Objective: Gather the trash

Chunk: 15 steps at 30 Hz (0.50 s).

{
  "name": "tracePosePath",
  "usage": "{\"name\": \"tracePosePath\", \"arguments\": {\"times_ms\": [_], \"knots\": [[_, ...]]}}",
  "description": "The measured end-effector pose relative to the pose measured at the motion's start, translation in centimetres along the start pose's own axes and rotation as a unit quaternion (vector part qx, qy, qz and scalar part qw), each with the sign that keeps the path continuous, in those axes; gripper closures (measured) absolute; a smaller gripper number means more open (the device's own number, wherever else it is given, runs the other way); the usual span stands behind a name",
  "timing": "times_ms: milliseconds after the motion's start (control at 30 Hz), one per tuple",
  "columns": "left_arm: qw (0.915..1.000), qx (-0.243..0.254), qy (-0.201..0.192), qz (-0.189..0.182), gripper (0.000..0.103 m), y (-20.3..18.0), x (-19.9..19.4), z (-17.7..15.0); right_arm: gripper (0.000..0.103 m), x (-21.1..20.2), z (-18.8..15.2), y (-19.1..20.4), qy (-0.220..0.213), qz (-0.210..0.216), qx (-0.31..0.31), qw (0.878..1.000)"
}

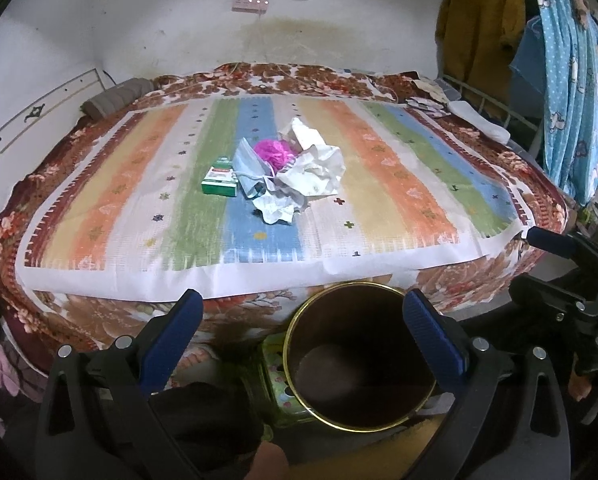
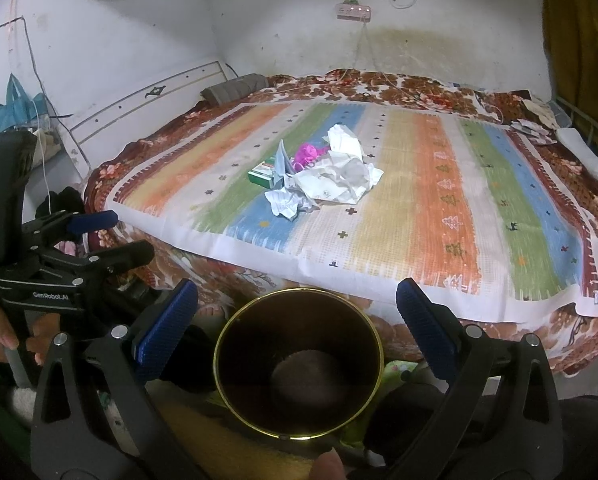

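A bed (image 1: 479, 280) fills most of both views, its floral blanket overlaid with a striped cloth (image 1: 379, 184) in orange, green, blue and yellow bands. Just below the bed's near edge stands a dark round bin (image 1: 359, 364) with a gold rim (its inside looks bare, only a dull patch at the bottom showing). The trash lies in one heap near the middle of the striped cloth, well apart from the bin: crumpled white paper (image 1: 319, 164), a blue face mask (image 1: 247, 164) touching it, a green and white carton (image 1: 220, 181) just beside the mask, and a magenta tuft (image 1: 277, 152) tucked behind. The left gripper (image 1: 303, 320) hangs over the bin with jaws wide and nothing between them; the right gripper (image 2: 297, 308) is likewise spread wide and holds nothing.
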<state>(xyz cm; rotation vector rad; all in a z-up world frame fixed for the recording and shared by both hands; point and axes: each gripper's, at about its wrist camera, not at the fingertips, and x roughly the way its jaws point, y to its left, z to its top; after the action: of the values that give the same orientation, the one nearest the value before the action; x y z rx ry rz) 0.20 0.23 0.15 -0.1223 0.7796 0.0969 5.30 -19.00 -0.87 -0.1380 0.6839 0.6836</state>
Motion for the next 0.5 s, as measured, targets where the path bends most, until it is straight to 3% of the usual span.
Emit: {"name": "tracePosePath", "arguments": {"times_ms": [200, 367, 500], "knots": [[0.9998, -0.004, 0.012, -0.014, 0.005, 0.2, 0.5, 0.3, 0.008, 0.4, 0.4, -0.2, 0.011, 0.007, -0.007, 1.000], [0.9976, -0.029, 0.055, -0.030, 0.006, 1.1, 2.3, 1.5, 0.008, 1.5, 1.8, -1.0, 0.022, 0.010, 0.008, 1.000], [0.9969, -0.036, 0.059, -0.037, 0.006, 1.8, 3.0, 2.6, 0.008, 2.4, 3.4, -1.7, 0.026, 0.014, 0.011, 1.000]]}}
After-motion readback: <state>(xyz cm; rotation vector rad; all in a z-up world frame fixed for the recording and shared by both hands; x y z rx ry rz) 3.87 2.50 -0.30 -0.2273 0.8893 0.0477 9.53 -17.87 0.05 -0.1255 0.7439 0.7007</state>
